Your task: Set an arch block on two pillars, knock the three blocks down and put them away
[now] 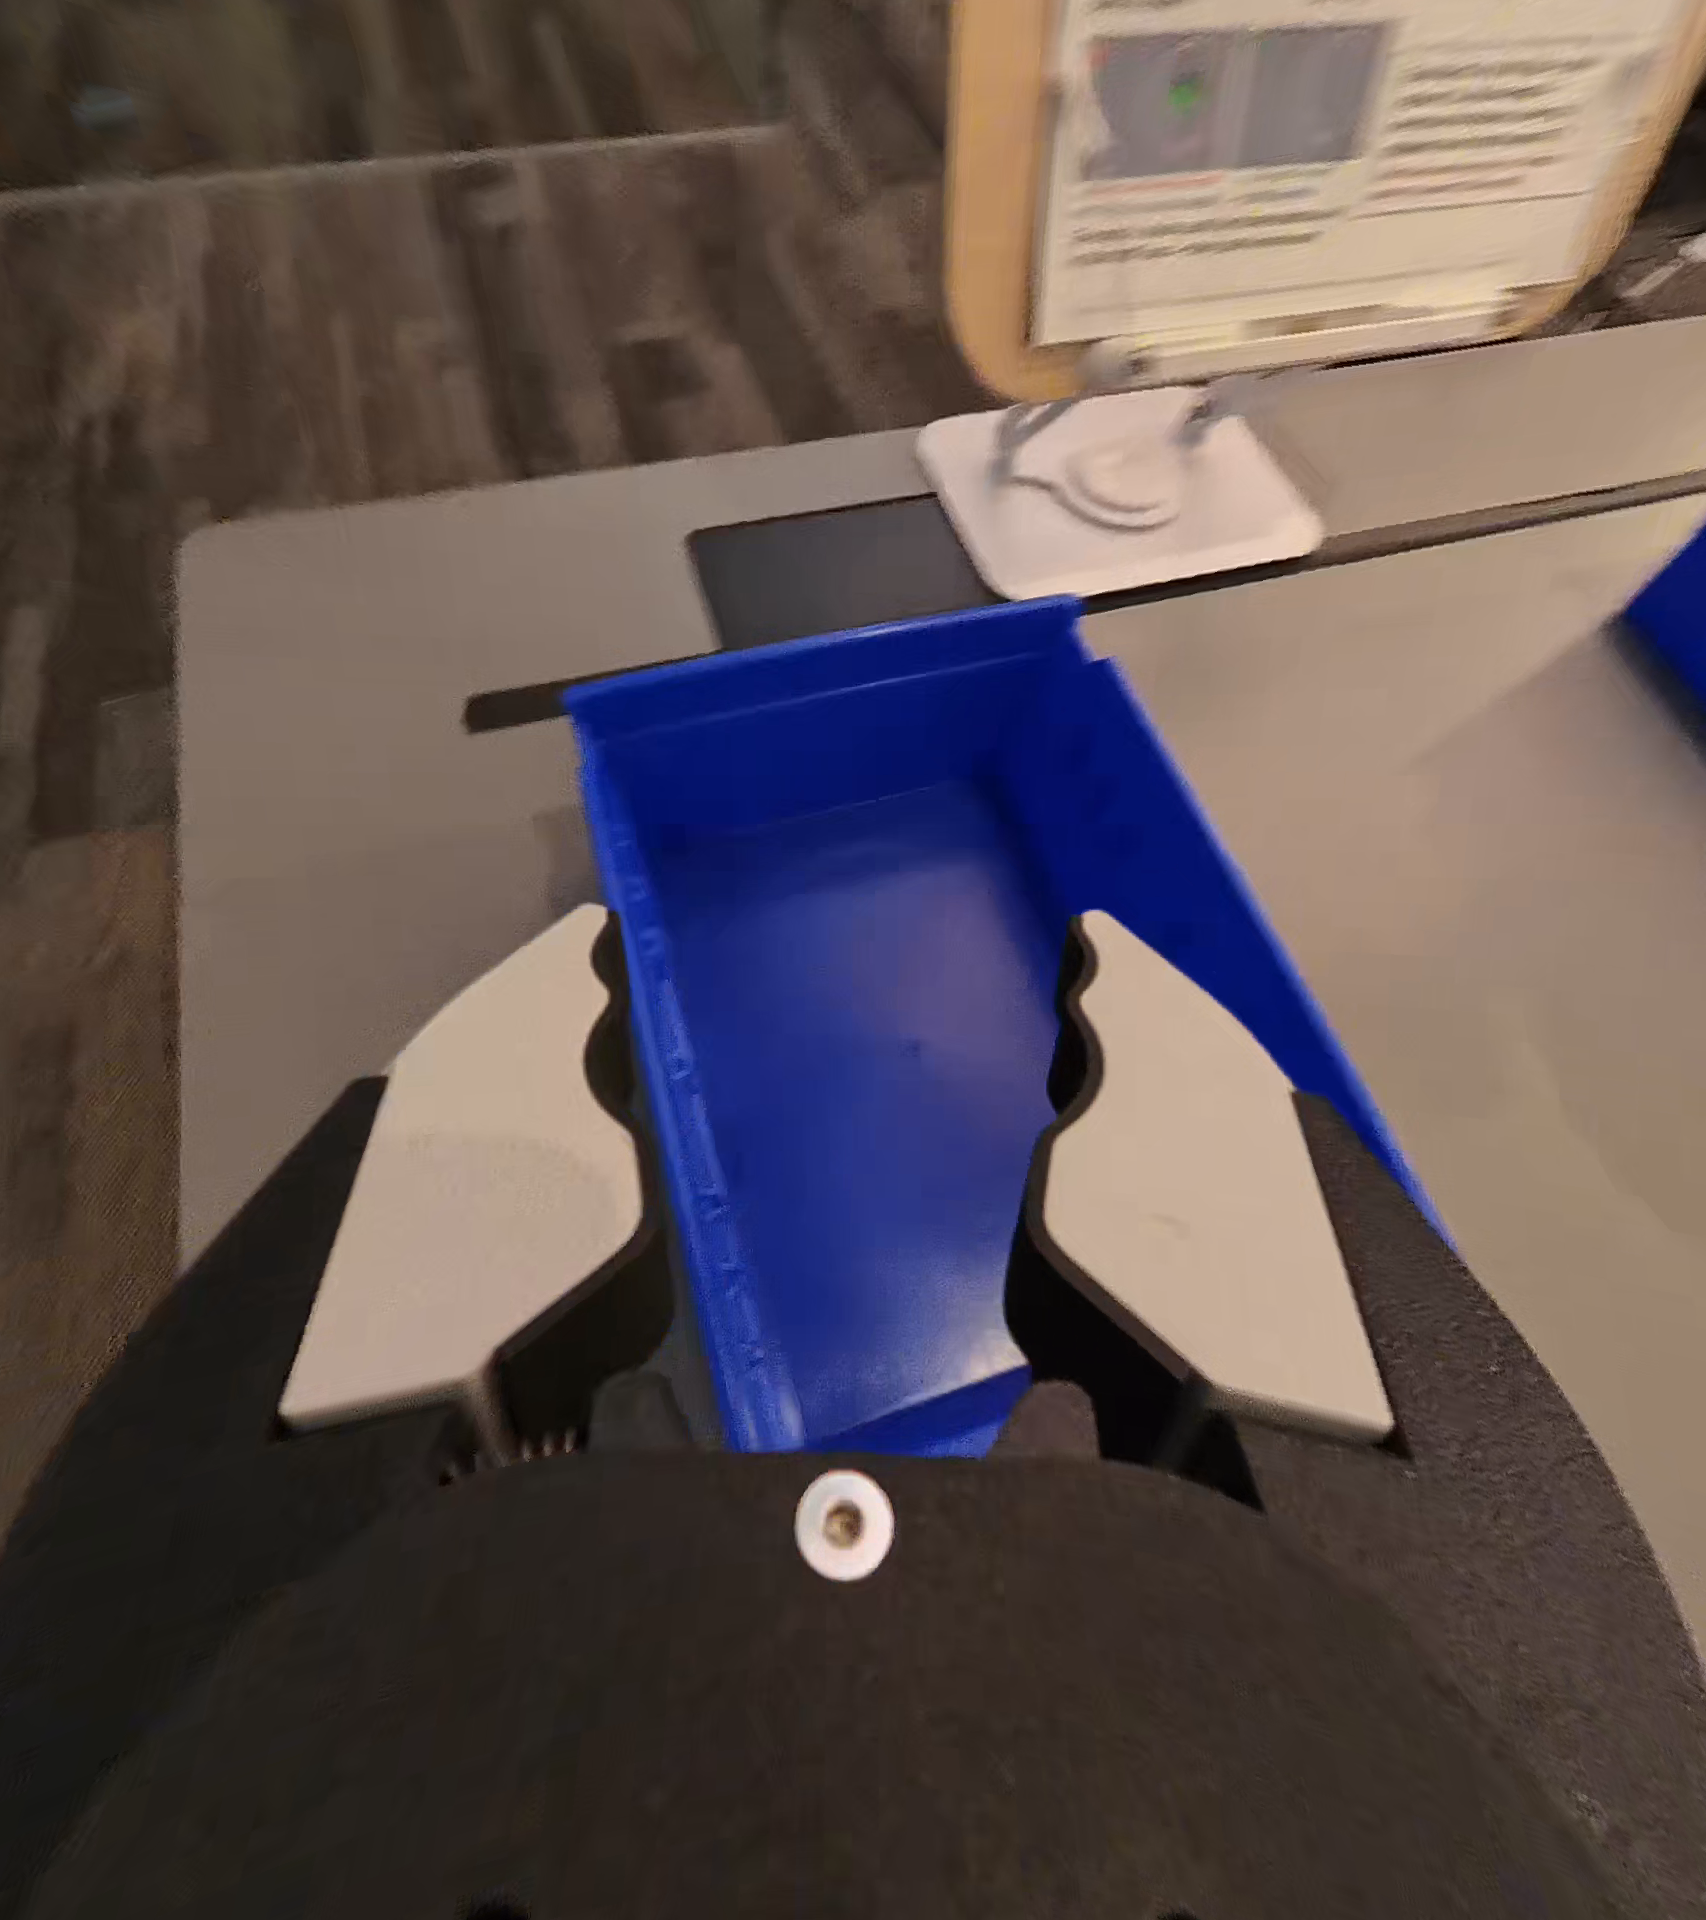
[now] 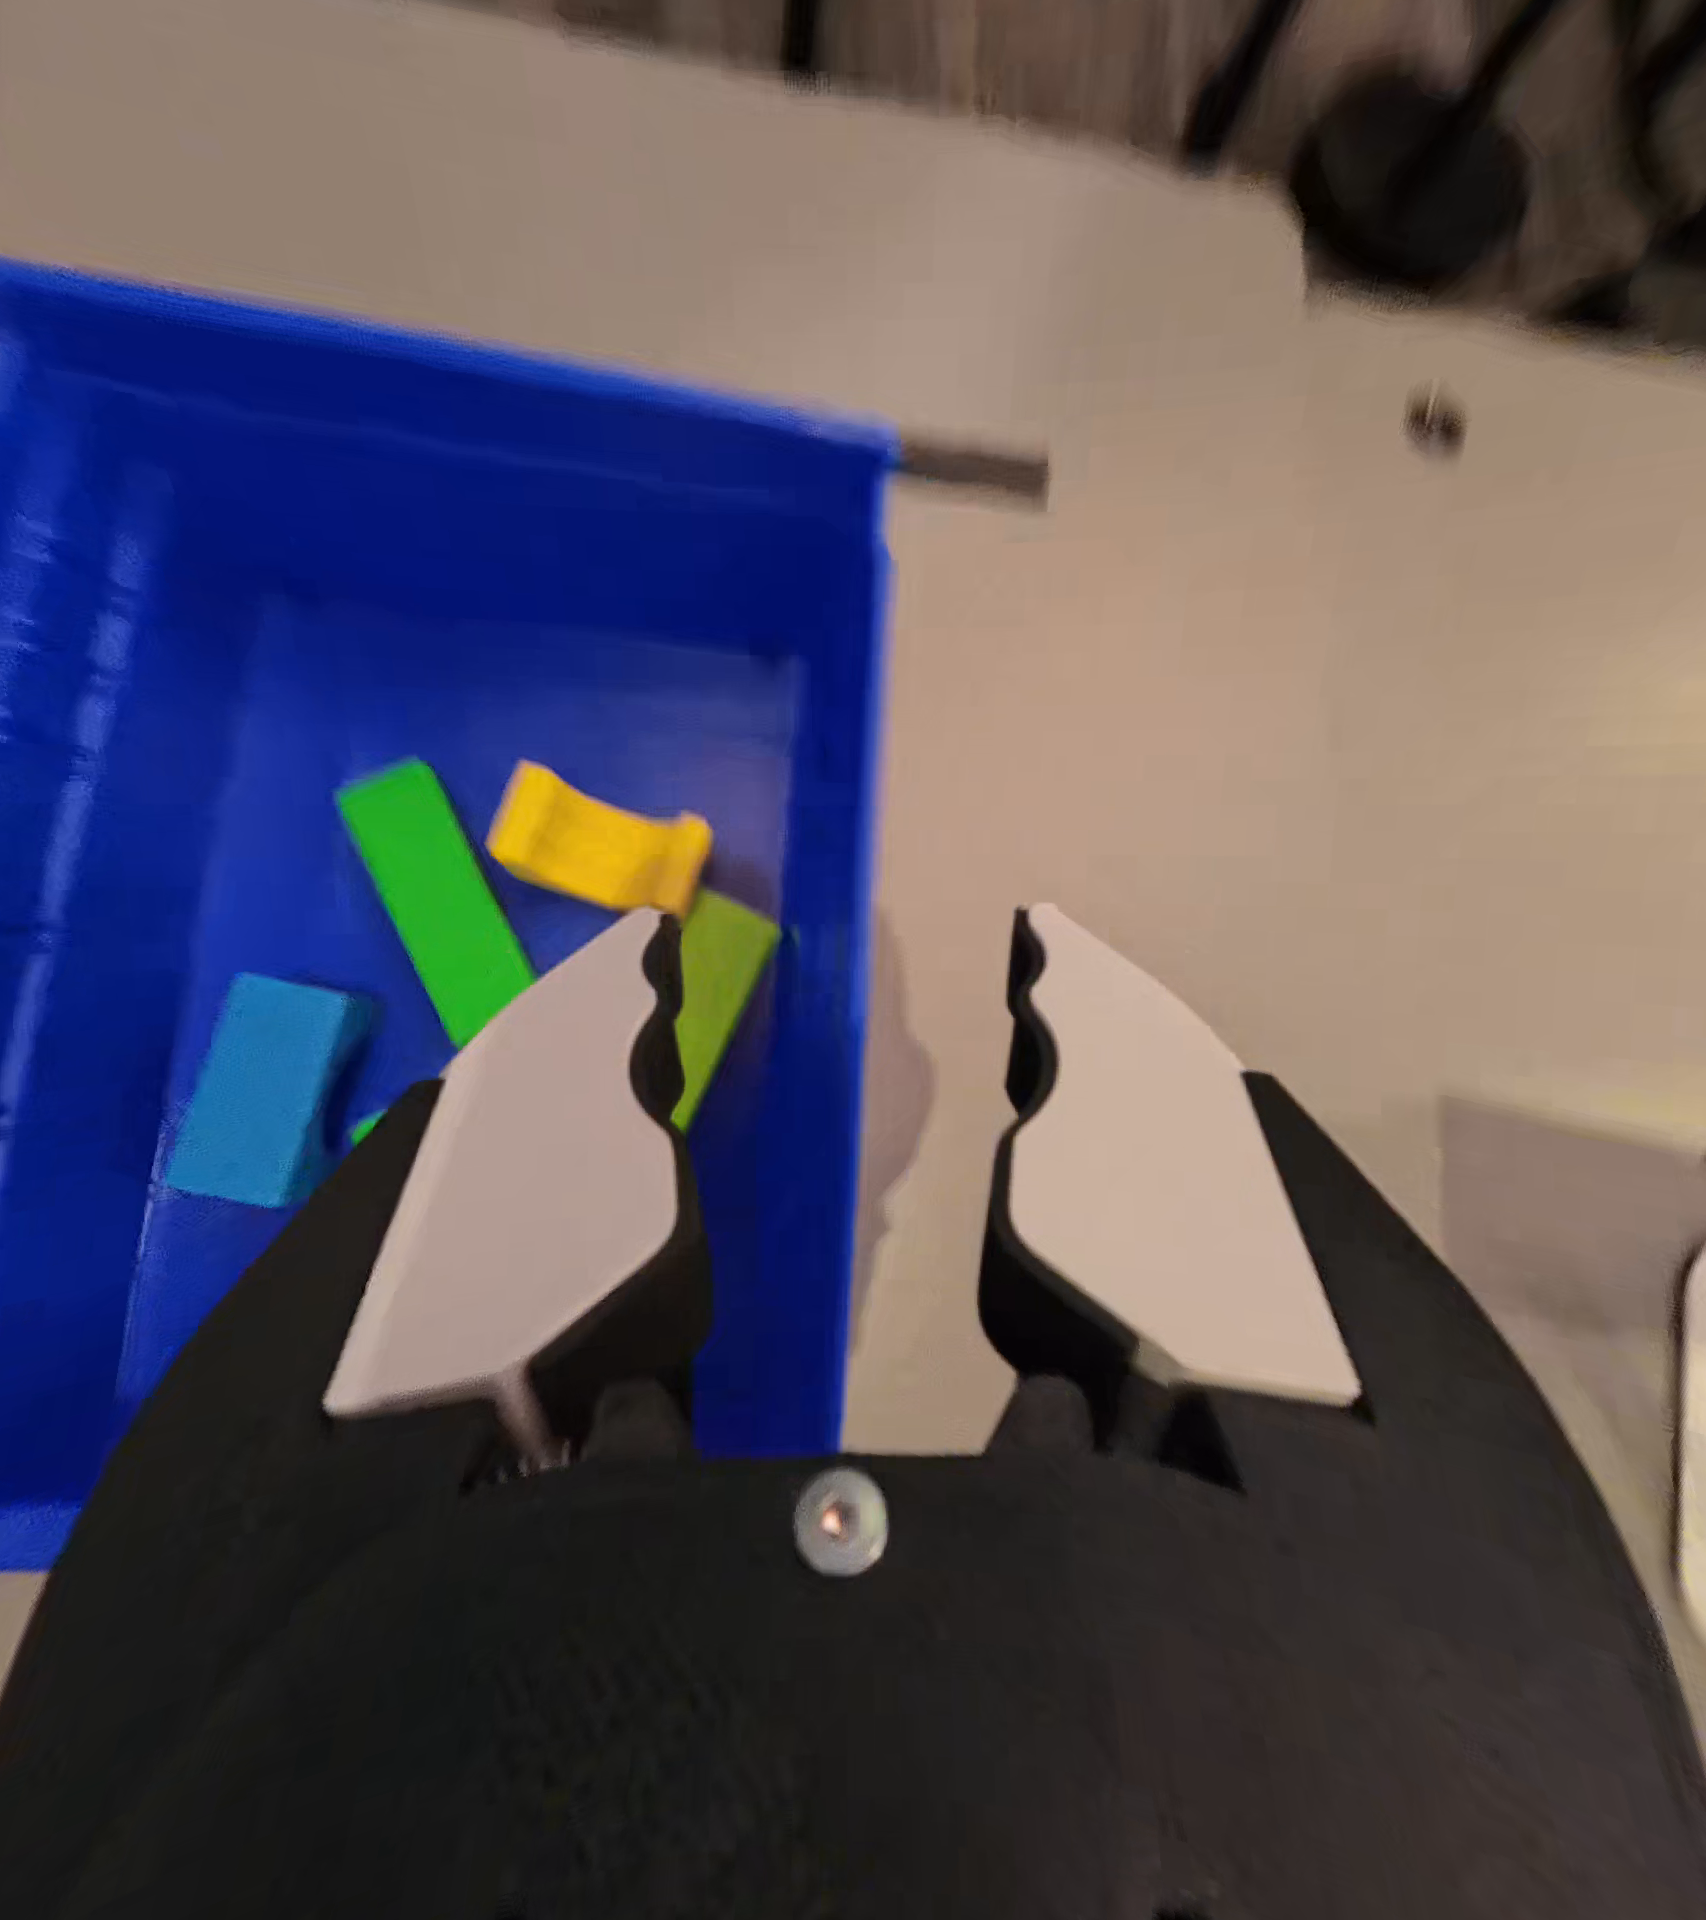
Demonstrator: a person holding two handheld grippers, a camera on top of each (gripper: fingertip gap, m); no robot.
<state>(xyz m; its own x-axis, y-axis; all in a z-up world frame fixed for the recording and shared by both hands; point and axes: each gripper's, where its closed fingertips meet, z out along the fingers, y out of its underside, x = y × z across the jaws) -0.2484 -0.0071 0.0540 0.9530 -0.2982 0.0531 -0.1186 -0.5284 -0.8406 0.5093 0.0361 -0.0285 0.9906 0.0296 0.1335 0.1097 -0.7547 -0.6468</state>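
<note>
Your left tool [image 1: 844, 935] and right tool [image 2: 838, 935] gape empty, the blurry yellow arch block [image 2: 600, 836] probably lying at eleven o'clock in the blue bin [image 2: 433, 499]

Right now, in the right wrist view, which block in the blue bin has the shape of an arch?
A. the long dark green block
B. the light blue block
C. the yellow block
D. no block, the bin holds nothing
C: the yellow block has a curved hollow along one side, while the light blue block and the long dark green block beside it in the blue bin are plain straight bars.
</note>
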